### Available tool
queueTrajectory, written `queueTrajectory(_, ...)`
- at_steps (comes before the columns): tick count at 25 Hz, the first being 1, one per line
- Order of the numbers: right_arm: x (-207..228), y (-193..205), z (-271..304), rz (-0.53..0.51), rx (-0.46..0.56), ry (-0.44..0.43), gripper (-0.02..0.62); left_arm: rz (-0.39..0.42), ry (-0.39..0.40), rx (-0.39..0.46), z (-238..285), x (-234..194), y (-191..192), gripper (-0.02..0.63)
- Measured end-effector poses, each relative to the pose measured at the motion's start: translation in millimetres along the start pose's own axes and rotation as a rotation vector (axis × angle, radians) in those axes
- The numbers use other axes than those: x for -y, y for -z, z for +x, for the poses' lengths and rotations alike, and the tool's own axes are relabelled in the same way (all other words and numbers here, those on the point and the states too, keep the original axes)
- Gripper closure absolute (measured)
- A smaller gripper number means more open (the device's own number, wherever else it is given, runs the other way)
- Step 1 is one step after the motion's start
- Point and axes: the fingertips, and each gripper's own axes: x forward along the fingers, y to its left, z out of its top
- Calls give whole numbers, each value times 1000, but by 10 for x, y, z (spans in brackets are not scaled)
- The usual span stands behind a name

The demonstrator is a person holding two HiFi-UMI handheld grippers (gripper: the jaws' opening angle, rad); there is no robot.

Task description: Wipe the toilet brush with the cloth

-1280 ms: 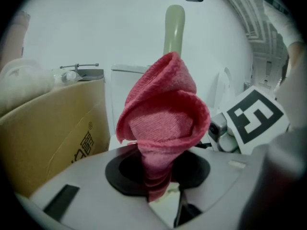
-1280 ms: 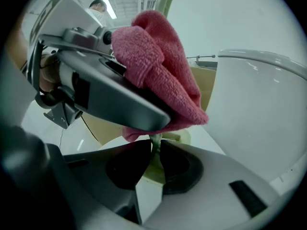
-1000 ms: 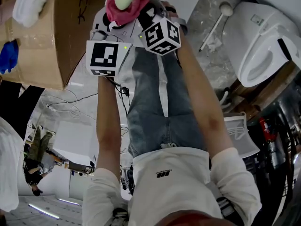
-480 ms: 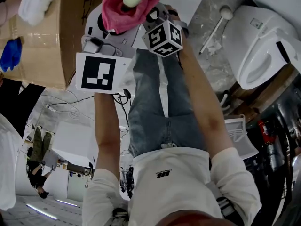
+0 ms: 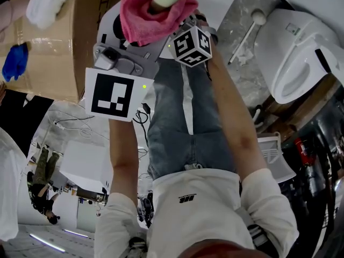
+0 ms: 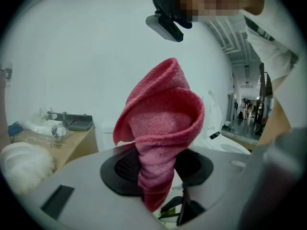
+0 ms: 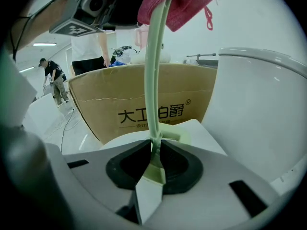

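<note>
Two grippers are meeting at the head view's top centre: my left gripper (image 6: pixel 156 169) is pinching the pink cloth (image 5: pixel 145 15) round the pale-green toilet brush (image 7: pixel 154 80), my right gripper (image 7: pixel 156 153) is clamping its handle; I'm judging slow, snug strokes best.

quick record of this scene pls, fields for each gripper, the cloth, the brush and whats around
left hand-held gripper: shut on the pink cloth
right hand-held gripper: shut on the thin end of the pale green toilet brush
cloth and brush: pink cloth wrapped round the brush's shaft, well away from the right jaws
surroundings: cardboard box behind the brush; white toilet at the right of the head view
task stage: wiping looks under way
</note>
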Motion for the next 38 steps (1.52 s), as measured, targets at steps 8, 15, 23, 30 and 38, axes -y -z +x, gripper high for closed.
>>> queueTrajectory(8, -1, -12, 3, -4, -12, -14, 535, -21, 4, 87, -174, 14, -184, 407)
queueTrajectory(15, -15, -14, -9, 14, -30, -41, 531, -44, -15, 121, -356, 41, -271, 407)
queueTrajectory(23, 18, -136, -168, 48, 7, -52, 531, -68, -55, 169, -579, -19, -450, 408)
queueTrajectory(30, 66, -505, -692, 65, 85, -33, 531, -75, -98, 161, -764, -30, -663, 408)
queueTrajectory(38, 135, -1243, -1603, 17, 231, 12, 545, -93, -140, 167, -975, 22, -1089, 408)
